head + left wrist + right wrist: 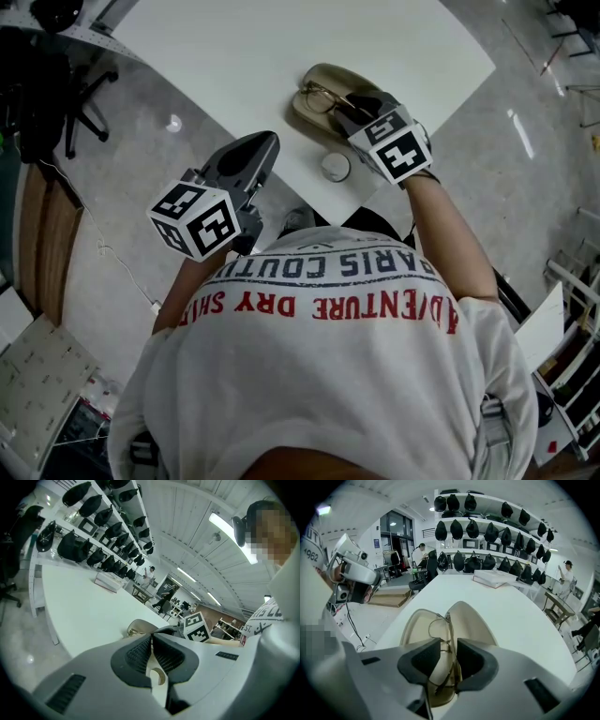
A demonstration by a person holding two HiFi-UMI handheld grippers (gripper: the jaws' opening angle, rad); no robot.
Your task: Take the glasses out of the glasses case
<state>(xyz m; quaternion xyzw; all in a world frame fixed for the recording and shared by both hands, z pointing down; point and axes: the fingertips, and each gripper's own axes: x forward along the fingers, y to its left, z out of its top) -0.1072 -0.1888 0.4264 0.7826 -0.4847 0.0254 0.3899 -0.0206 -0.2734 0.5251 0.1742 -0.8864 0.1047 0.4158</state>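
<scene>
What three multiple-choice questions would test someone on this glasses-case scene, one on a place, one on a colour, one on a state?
1. Where do the glasses lie? A on the bare table; B in the glasses case; C on the floor.
2. What colour is the case's inside? A cream; B red; C blue.
3. How do the jaws of the left gripper stand? A wide apart; B closed on the glasses; C together, empty.
Answers: B, the frames rest inside the open shell; A, the lining shows pale cream; C, its pads meet with nothing between them.
</scene>
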